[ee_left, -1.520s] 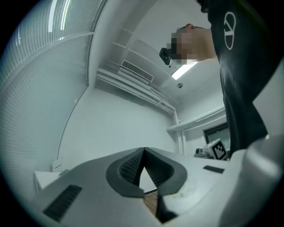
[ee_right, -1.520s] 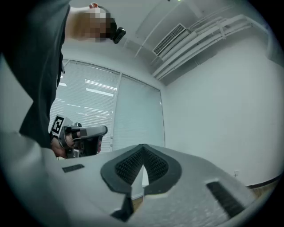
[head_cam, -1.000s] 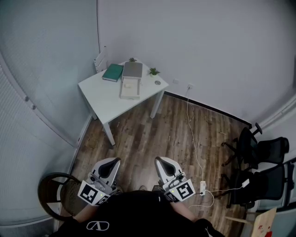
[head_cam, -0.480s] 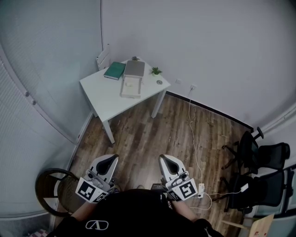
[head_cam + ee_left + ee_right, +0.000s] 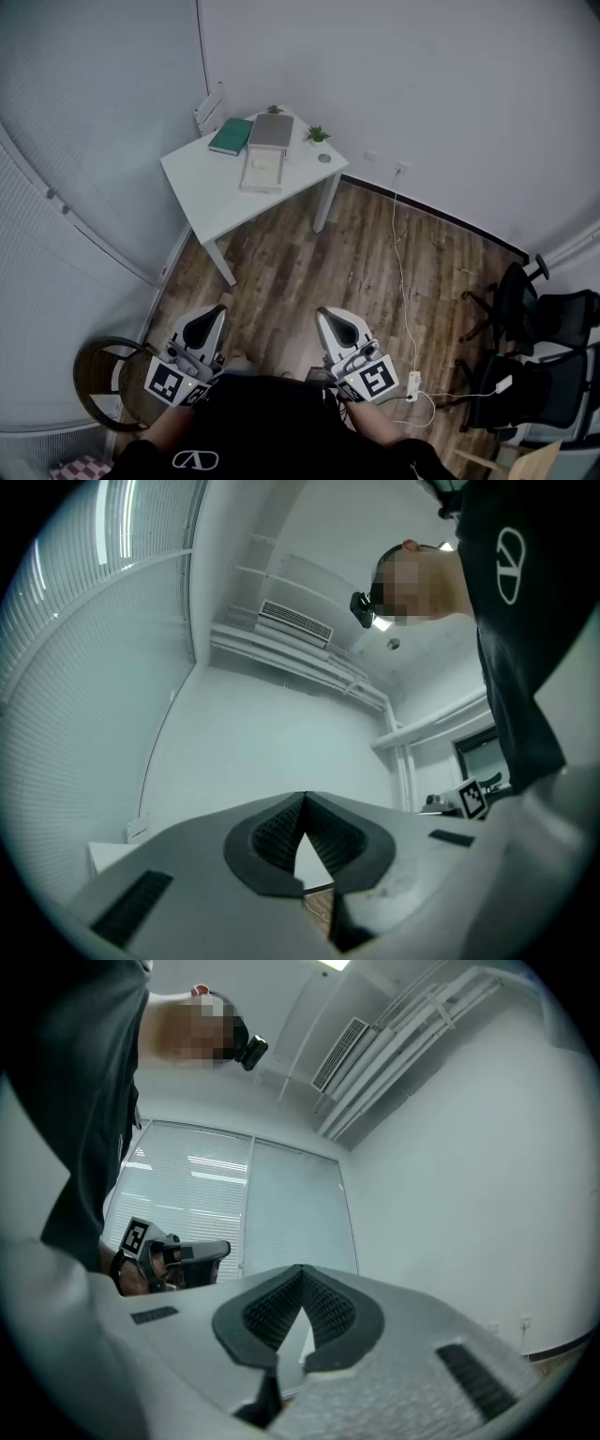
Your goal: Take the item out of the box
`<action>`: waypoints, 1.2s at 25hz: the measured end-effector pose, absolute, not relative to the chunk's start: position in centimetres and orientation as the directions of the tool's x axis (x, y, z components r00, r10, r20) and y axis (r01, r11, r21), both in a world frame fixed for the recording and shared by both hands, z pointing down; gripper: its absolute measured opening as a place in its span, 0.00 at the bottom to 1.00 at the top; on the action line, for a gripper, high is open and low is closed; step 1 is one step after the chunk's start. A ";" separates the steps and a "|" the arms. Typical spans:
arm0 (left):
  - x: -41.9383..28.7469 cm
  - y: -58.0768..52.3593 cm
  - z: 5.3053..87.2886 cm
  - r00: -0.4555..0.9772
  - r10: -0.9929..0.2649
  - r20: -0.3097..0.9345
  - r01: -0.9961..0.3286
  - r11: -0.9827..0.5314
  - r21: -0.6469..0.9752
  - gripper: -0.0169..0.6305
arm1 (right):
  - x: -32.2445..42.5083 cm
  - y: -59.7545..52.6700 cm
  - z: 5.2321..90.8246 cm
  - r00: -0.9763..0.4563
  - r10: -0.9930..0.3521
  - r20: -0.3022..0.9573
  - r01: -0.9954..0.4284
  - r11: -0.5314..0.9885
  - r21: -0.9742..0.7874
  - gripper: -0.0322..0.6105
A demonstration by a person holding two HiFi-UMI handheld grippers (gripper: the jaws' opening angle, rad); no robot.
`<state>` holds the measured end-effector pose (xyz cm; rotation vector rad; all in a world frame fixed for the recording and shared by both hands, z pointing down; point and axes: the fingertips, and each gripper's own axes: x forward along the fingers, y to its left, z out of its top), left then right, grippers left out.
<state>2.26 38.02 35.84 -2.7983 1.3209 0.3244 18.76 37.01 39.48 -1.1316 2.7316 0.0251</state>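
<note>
While the person stands on the wood floor (image 5: 309,272) well apart from the table, both tools are held low against the dark shirt. At far left a round dark-framed chair (image 5: 127,384) sits by the wall, and just beside it the left gripper (image 5: 214,313) points up the room. Its own view shows the ribbed pads (image 5: 272,834) pressed together at the tips with nothing between them. Farther up, the white table (image 5: 211,192) stands in the corner — on it lie a green book (image 5: 231,137) and a flat grey case (image 5: 272,132). In front of the case sits the open cream box (image 5: 262,172), and whatever lies inside is too small to tell. A small potted plant (image 5: 317,134) stands near the table's right edge. The right gripper (image 5: 328,317) is likewise closed tip to tip and empty. A white cable (image 5: 401,262) runs down from the wall to a power strip (image 5: 412,382) — black office chairs (image 5: 534,309) stand at far right.
</note>
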 end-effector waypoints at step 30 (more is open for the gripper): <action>-8.1 -8.7 34.3 0.683 -0.665 -0.302 -0.680 -0.730 0.069 0.03 | 7.2 -6.4 39.2 -0.615 -0.784 -0.085 -0.788 0.616 0.024 0.06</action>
